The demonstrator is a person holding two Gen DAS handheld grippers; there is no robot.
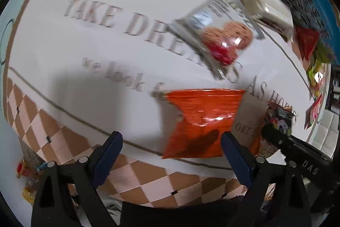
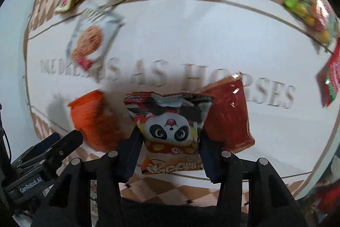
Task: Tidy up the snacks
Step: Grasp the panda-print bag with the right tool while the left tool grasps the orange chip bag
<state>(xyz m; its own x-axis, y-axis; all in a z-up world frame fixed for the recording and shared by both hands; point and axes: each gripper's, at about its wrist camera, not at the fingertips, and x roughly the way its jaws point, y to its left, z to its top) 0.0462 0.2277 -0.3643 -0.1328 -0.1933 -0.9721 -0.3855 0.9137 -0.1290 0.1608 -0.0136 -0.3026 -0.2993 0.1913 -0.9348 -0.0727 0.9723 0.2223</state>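
Panda-print foil snack packet (image 2: 167, 131) pinched between right gripper (image 2: 169, 142) fingers – left gripper (image 1: 171, 148) spread wide, holding nothing, flat orange foil packet (image 1: 201, 122) just ahead.

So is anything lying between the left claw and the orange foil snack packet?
Nothing visible does. The left claw hangs open over the mat, and the orange foil snack packet lies flat just ahead of its fingertips, nearer the right one, with only bare white printed mat in the gap.

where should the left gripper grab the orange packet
Take the orange packet across its narrower waist, where the sides pinch in, coming straight down from above. It lies flat on the mat, and the left gripper already stands open over its lower half.
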